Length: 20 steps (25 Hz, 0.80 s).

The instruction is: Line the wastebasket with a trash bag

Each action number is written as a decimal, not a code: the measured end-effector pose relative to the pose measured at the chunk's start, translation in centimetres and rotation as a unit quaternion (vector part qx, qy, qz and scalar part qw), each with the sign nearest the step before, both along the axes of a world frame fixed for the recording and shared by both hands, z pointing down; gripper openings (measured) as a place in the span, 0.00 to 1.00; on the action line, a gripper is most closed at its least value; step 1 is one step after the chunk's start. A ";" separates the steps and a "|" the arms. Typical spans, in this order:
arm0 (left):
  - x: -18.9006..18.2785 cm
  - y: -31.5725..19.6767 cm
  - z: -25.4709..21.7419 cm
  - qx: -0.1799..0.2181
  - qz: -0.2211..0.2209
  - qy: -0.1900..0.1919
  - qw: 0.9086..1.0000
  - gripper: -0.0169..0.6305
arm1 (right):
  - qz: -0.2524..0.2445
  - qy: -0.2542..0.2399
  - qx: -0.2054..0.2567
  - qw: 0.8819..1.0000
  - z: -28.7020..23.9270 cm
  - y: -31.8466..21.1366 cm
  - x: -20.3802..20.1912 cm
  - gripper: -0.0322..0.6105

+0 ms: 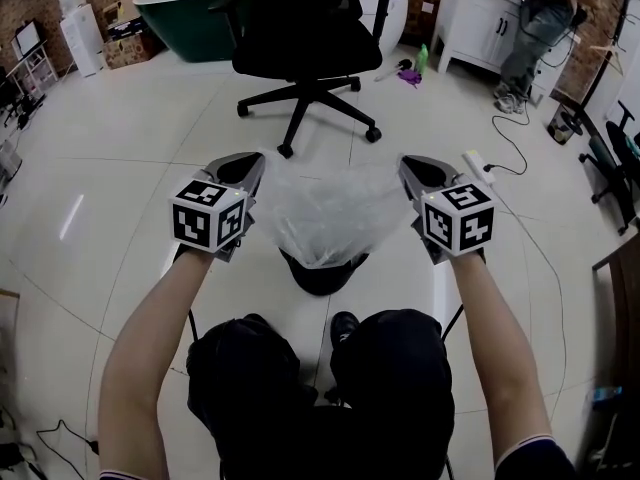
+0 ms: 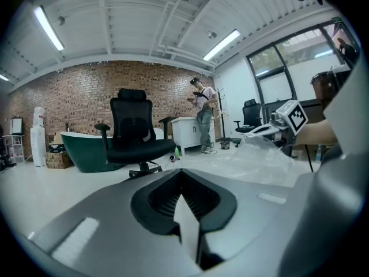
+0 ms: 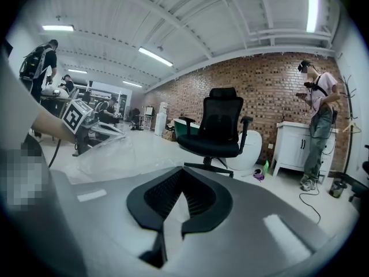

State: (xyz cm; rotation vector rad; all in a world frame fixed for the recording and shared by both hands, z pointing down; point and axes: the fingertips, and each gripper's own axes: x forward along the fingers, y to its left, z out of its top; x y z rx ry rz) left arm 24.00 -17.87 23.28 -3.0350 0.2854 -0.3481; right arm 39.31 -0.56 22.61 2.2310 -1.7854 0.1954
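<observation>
A clear trash bag (image 1: pixel 328 213) hangs stretched between my two grippers, its lower end reaching into the black wastebasket (image 1: pixel 320 276) on the floor between my knees. My left gripper (image 1: pixel 248 168) is shut on the bag's left edge, and my right gripper (image 1: pixel 415 171) is shut on its right edge. In the left gripper view a thin strip of film sits pinched in the left gripper (image 2: pixel 184 212), and the trash bag (image 2: pixel 262 157) billows off to the right. The right gripper (image 3: pixel 173 212) pinches film the same way, with the trash bag (image 3: pixel 109 152) at its left.
A black office chair (image 1: pixel 310 48) stands just beyond the wastebasket. Behind it are a green bathtub (image 1: pixel 190 13) and a white cabinet (image 1: pixel 485 23), with a person (image 1: pixel 540 28) standing by the cabinet. A power strip (image 1: pixel 478 163) and its cable lie on the tiles at right.
</observation>
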 end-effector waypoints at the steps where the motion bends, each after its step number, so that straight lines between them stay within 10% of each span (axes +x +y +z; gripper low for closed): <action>1: 0.1 -0.2 0.6 -0.003 -0.001 -0.003 1.000 0.04 | 0.000 -0.003 -0.002 1.000 0.5 -0.2 0.2 0.05; 20: 1.8 -5.4 11.9 -0.036 -0.033 -0.087 0.995 0.05 | 0.022 -0.057 -0.054 0.997 10.7 -3.4 4.9 0.05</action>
